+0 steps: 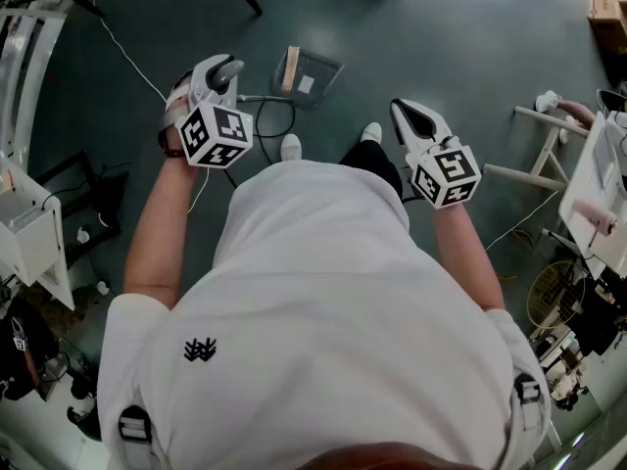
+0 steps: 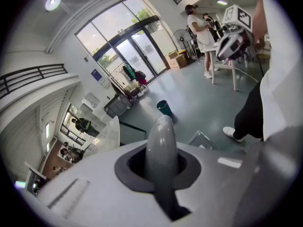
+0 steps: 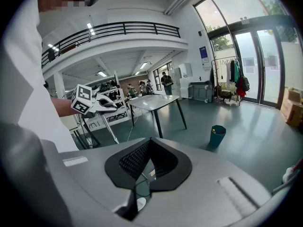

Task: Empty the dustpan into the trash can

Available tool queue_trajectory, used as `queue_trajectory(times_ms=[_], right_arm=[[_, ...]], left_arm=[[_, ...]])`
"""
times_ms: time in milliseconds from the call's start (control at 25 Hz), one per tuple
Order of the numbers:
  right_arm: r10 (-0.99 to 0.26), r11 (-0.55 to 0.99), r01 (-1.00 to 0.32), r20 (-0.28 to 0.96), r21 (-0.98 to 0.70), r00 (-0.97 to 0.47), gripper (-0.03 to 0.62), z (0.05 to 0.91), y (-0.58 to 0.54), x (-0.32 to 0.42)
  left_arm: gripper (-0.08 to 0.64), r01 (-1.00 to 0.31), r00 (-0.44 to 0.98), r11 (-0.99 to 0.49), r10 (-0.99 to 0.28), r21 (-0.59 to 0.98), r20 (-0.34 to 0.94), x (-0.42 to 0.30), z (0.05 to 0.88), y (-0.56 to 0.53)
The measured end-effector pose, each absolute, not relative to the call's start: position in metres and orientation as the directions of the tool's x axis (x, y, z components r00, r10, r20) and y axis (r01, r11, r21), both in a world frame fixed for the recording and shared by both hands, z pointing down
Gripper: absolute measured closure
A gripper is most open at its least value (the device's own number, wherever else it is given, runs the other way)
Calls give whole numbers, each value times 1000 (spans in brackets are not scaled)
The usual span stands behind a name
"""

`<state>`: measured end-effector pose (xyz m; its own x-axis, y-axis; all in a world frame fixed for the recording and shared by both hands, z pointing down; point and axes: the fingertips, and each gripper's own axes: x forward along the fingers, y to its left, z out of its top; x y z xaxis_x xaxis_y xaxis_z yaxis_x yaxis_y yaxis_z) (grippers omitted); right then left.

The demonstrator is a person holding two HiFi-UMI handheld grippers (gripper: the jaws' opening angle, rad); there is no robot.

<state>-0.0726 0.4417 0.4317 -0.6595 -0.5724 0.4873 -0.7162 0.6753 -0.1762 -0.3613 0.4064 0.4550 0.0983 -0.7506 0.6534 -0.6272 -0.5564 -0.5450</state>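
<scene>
At the upper left of the head view, the left gripper [image 1: 227, 69] is held out over the floor. Its own view shows the 2 jaws pressed together into 1 grey ridge with nothing between them. The dustpan [image 1: 312, 74] lies flat on the grey-green floor [image 1: 470, 37] at the upper middle of the head view, just beyond the person's white shoes [image 1: 291, 147] and apart from both grippers. It is a dark, squarish pan with a tan strip along its left edge and 1 small white scrap inside. A black cable [image 1: 269, 116] loops beside it. Only the gripper views take in the trash can, a teal bin standing alone on open floor. It appears at the middle of the left gripper view [image 2: 164, 108], above the dustpan [image 2: 202, 139], and at the centre right of the right gripper view [image 3: 218, 135], to the right of a white table [image 3: 151, 101]. At the right centre of the head view, the right gripper [image 1: 407, 116] also has its jaws closed, their ribbed black pads meeting at the tips and gripping nothing.
</scene>
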Motion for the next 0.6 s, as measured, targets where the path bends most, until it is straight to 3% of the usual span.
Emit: queue_trajectory(times_ms=[200,600], right_arm=[[-538,694,-695,507,-188,-674,592,435,448,-97],[-519,725,-656,459,-211,-721,592,430,355,-69]], left_arm=[[503,-580,89,-574,-751,-579,655,-370,458,397],[503,-597,35,-532,-764,-600,644,-350,426,324]])
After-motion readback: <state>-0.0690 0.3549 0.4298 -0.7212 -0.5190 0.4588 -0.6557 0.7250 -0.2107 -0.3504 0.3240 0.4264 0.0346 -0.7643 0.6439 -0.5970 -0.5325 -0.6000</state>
